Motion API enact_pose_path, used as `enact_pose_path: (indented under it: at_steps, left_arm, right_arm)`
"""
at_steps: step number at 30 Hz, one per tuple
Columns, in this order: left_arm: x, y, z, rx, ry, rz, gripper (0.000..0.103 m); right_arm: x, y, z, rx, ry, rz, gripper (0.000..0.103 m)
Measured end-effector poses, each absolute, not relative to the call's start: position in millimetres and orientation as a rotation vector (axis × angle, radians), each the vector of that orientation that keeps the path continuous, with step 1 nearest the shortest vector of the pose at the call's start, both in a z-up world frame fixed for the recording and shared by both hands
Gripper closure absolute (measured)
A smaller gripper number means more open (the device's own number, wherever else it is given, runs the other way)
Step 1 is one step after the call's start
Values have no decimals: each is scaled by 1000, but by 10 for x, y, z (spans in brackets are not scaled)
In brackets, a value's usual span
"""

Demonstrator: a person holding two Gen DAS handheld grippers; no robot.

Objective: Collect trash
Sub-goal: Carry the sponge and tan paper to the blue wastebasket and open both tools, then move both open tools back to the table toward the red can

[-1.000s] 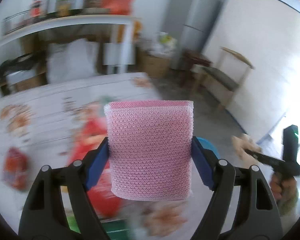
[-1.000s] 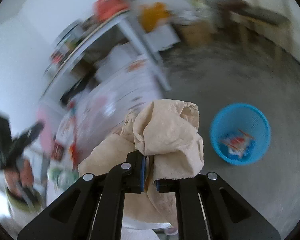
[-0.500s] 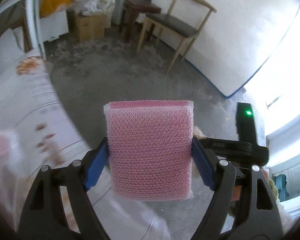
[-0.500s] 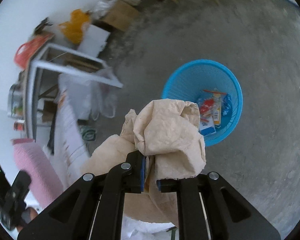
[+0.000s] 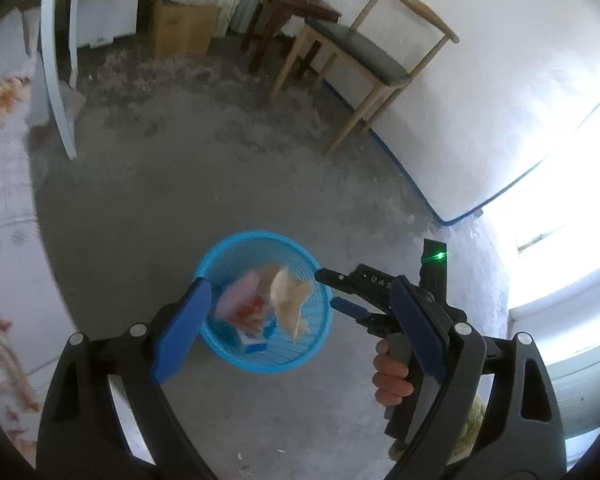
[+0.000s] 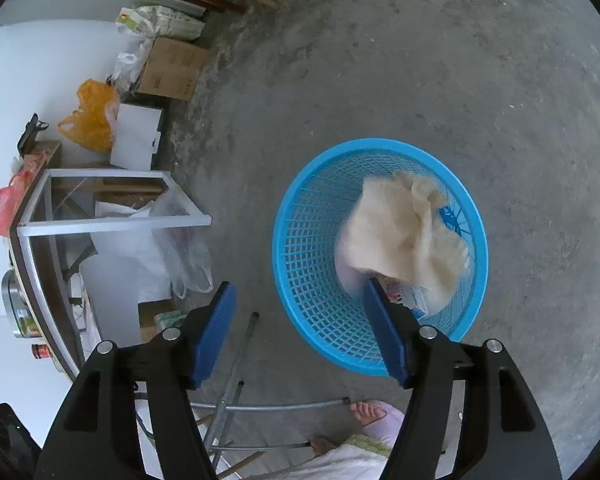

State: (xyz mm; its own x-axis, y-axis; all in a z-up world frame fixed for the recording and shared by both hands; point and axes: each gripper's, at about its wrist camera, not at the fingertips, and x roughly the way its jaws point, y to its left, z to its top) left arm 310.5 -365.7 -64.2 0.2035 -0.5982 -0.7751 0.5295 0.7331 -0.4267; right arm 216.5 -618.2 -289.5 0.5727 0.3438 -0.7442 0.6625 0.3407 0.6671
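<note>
The right gripper [image 6: 300, 332] is opening, nothing between its jaws; crumpled tan paper [image 6: 404, 236] sits blurred inside the blue basket [image 6: 300, 264] on the concrete floor [image 6: 420, 60].

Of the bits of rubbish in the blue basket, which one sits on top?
The crumpled beige paper; it covers the pink piece and printed wrappers in the blue basket.

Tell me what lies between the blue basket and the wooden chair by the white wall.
Only bare grey concrete floor. The left wrist view shows nothing standing between the blue basket and the wooden chair.
</note>
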Motion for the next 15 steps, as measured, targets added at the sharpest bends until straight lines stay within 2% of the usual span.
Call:
enact_pose_path:
  at_steps: [7, 15]
  left_arm:
    - [2969, -3156, -174, -123, 1027, -793, 16]
    - [2607, -2155, 377, -181, 906, -757, 16]
  right_arm:
    - [2089, -6180, -2727, 1253, 934, -212, 37]
    - [1855, -5919, -2233, 1207, 858, -105, 37]
